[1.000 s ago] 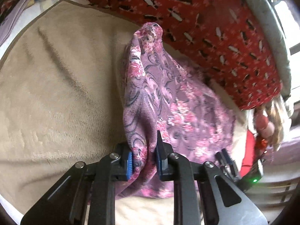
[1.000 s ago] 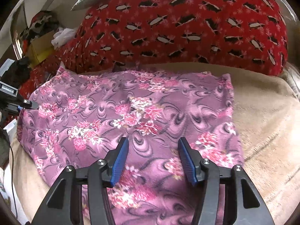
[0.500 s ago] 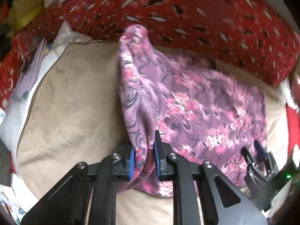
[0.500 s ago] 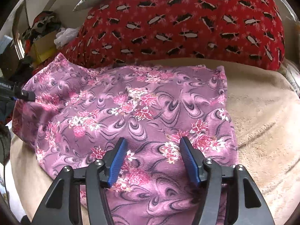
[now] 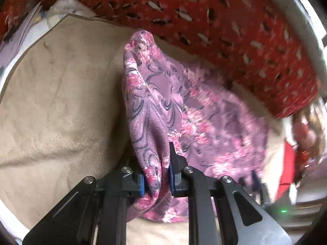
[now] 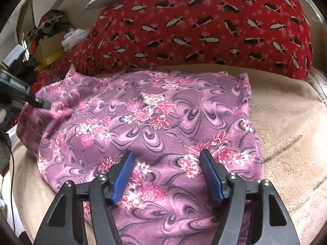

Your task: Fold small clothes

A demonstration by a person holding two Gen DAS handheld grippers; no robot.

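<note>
Right wrist: one garment (image 6: pixel 155 126), two tools.

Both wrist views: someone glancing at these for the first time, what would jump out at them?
The purple floral cloth, spread over the beige blanket and filling the middle of both views. Next, the big red patterned cushion along the back. Then the left gripper, shut on a bunched fold of the cloth, while the right gripper, its jaws just opened wider, hovers over the near edge.

Your left view smears with motion blur toward its right side; right view sharp. Soft daylight, fisheye bending at edges.
</note>
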